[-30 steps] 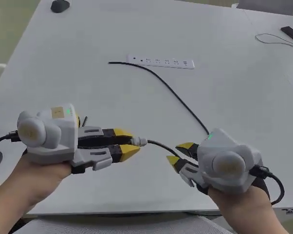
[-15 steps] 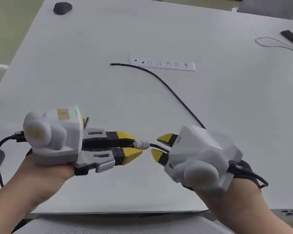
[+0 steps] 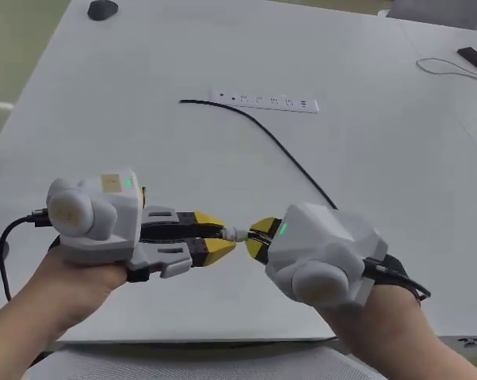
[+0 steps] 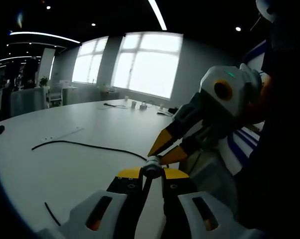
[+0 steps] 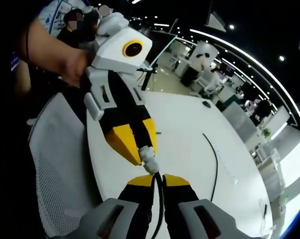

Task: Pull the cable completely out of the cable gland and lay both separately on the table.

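1. So the left gripper (image 3: 223, 240) is clamped on the gland (image 3: 234, 234). The right gripper (image 3: 257, 236) is pinched on the cable (image 3: 286, 154) just beside it, and both are held above the table's (image 3: 143, 79) near edge.
2. I'd pull straight apart along the gland's bore. No sideways yank, or the cable could bind.
3. The gland's long axis runs gripper to gripper, cable end facing right. The cable trails off across the table toward the power strip (image 3: 262, 101).

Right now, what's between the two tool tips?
The white end of the cable gland, held in the left tool, with the black cable running from it into the right tool; clearest in the head view.
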The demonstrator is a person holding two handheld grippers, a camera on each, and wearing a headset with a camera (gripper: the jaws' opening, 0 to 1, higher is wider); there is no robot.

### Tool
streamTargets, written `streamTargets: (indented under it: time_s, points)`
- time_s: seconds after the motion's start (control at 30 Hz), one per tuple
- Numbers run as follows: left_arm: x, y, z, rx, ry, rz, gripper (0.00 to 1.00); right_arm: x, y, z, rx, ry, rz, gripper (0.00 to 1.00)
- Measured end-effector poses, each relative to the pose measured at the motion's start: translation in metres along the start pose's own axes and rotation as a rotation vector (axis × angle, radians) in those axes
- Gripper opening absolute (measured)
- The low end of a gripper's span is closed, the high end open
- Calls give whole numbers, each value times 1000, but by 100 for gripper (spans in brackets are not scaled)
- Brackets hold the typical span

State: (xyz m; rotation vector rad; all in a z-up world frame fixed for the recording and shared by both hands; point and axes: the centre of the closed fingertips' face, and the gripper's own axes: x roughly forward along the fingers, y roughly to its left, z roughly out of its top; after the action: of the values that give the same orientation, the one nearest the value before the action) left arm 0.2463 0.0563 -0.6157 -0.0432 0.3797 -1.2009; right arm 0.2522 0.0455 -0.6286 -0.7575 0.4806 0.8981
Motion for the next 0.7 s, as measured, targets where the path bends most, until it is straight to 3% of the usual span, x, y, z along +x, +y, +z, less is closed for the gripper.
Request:
streamTargets:
  time_s: [0.4,0.7]
  points:
    - [2,-2,2,2,-12,6,15,-4,-5,-4,59,-22,-26,0]
    - [2,-1,2,10,-10,12,15,-4,-10,-19,234,-17,-21,0]
